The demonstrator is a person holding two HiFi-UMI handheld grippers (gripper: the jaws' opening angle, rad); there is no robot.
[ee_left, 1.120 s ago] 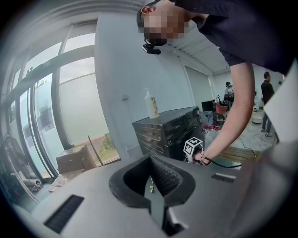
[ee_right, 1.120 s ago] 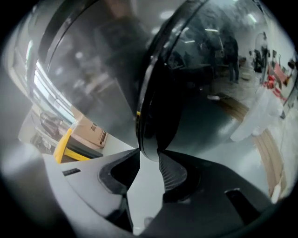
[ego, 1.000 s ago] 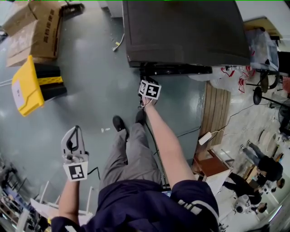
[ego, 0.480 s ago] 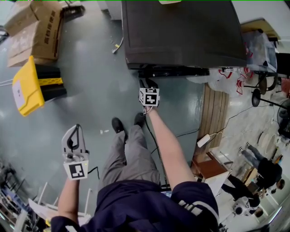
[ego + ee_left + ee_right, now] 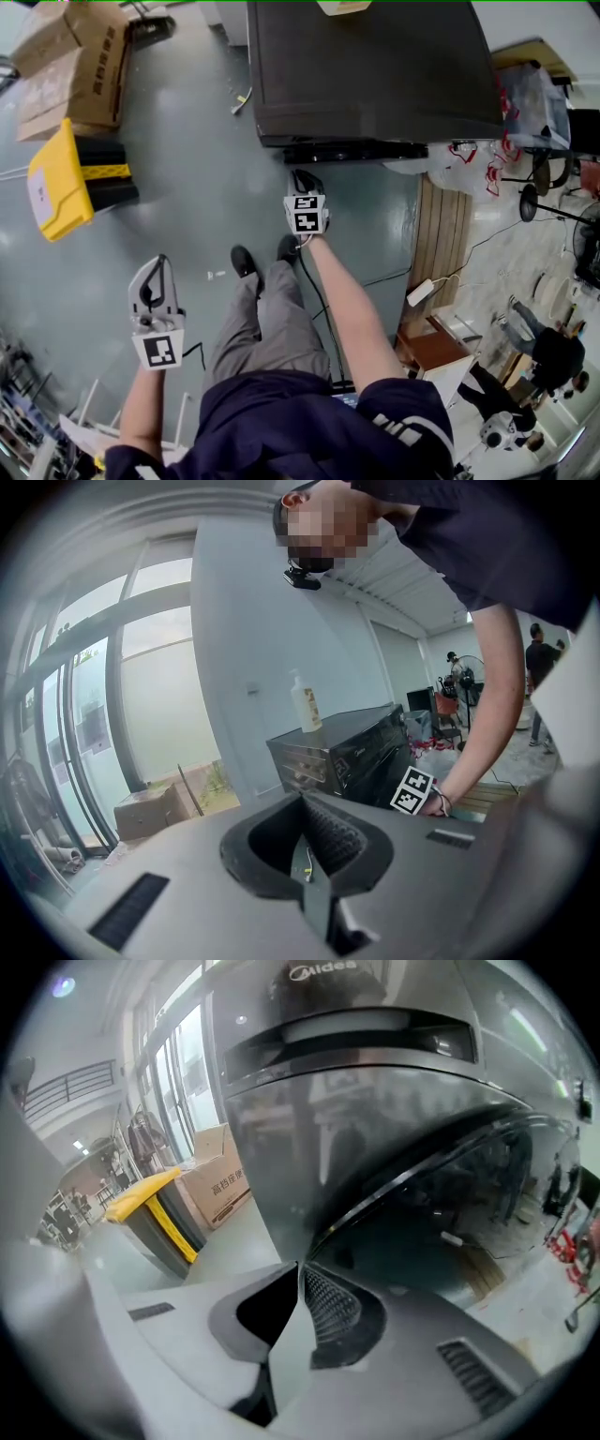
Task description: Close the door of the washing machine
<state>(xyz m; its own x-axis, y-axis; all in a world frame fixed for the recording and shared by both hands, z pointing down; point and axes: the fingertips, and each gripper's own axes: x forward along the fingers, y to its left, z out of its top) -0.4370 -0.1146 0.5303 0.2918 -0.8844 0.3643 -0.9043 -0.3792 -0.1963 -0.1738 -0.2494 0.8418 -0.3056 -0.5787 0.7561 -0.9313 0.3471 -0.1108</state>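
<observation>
The dark washing machine [image 5: 375,66] stands at the top of the head view, its front edge [image 5: 356,150] facing me. The right gripper view looks straight at its front, where the round glass door [image 5: 450,1213] appears to lie against the body. My right gripper [image 5: 302,183] hovers just in front of that door without touching it. Its jaws have just been closing and now meet [image 5: 300,1267] with nothing between them. My left gripper [image 5: 155,286] hangs shut and empty over the floor at the left, well away from the machine [image 5: 347,752].
A yellow-lidded bin [image 5: 61,178] and cardboard boxes [image 5: 75,56] stand on the floor to the left. A wooden pallet [image 5: 450,225] and plastic bags [image 5: 487,155] lie at the right. A bottle [image 5: 305,705] stands on the machine. People [image 5: 544,356] sit at far right.
My right gripper has drawn back a little from the machine's front toward my body and rolled about its own axis. The left gripper has stayed in place.
</observation>
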